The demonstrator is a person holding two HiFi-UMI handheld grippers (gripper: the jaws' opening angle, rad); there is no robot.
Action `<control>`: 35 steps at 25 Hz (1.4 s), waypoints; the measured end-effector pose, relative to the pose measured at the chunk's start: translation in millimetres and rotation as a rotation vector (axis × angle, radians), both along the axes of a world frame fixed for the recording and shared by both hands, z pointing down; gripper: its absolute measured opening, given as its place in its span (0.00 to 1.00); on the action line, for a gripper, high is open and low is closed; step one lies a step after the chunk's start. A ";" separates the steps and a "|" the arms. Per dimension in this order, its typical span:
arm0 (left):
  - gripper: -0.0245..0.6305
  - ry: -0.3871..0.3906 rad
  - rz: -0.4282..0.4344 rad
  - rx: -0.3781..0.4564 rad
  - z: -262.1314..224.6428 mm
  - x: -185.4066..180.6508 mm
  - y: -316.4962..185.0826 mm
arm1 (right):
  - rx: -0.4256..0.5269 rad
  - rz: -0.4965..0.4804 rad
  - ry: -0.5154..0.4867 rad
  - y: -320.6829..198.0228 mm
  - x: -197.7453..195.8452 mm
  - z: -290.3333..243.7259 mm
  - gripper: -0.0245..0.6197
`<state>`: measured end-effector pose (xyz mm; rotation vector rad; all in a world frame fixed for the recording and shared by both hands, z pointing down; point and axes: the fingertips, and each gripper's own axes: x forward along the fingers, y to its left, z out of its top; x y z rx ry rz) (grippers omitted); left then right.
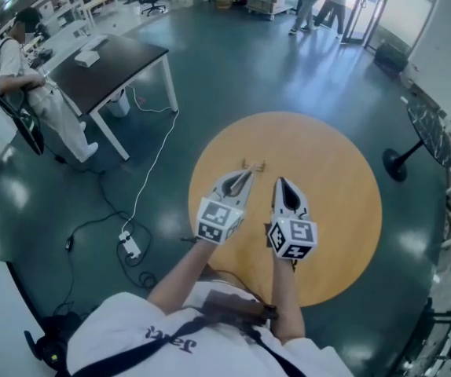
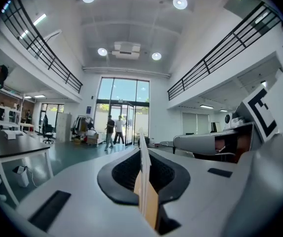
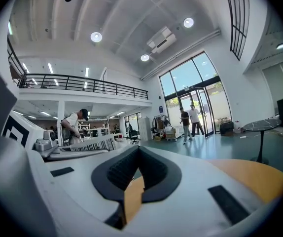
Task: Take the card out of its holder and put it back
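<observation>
A small wooden card holder (image 1: 254,164) stands on the round orange table (image 1: 343,203), toward its far side. My left gripper (image 1: 246,177) hovers just short of the holder, shut on a thin white card (image 2: 143,158) that shows edge-on, upright between the jaws in the left gripper view. In the head view the card is too thin to make out. My right gripper (image 1: 280,182) hangs beside the left one, a little to its right. Its jaws (image 3: 139,151) are shut, tips together, with nothing between them. Both grippers point away from me, across the table.
A black desk (image 1: 108,65) stands at the back left with a person (image 1: 41,93) beside it. Cables and a power strip (image 1: 131,246) lie on the floor left of the table. A fan stand (image 1: 402,163) is at the right. People (image 1: 320,2) walk near the far glass doors.
</observation>
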<state>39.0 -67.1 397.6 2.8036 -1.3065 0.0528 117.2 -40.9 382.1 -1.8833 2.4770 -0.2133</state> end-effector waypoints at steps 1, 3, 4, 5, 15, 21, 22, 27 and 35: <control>0.08 -0.001 -0.015 0.005 1.0 -0.5 1.1 | 0.003 -0.001 0.003 0.5 -1.8 -0.7 0.07; 0.08 -0.005 -0.043 0.005 4.3 -2.5 2.2 | 0.011 0.000 0.005 0.8 -4.6 -2.4 0.07; 0.08 -0.009 -0.051 0.005 5.9 -2.8 2.8 | 0.015 -0.001 0.003 1.2 -5.0 -3.4 0.07; 0.08 -0.018 -0.054 0.007 7.0 -2.4 3.8 | 0.018 -0.002 0.001 1.6 -4.9 -4.2 0.07; 0.08 -0.017 -0.038 0.027 6.7 -10.0 -1.7 | -0.003 -0.004 -0.007 -4.8 -14.3 5.7 0.07; 0.08 -0.019 -0.018 0.007 12.5 -5.5 -9.2 | -0.002 0.006 -0.037 -7.6 -14.2 9.8 0.07; 0.08 -0.020 -0.018 0.005 13.7 -5.5 -10.6 | -0.006 0.009 -0.037 -7.8 -13.0 11.6 0.07; 0.08 -0.050 -0.045 -0.029 28.1 -13.5 -23.9 | -0.026 0.026 -0.045 -11.4 -4.1 18.5 0.07; 0.08 -0.101 -0.085 -0.077 58.2 -39.7 -45.4 | -0.079 0.039 -0.051 -17.8 -1.3 42.4 0.07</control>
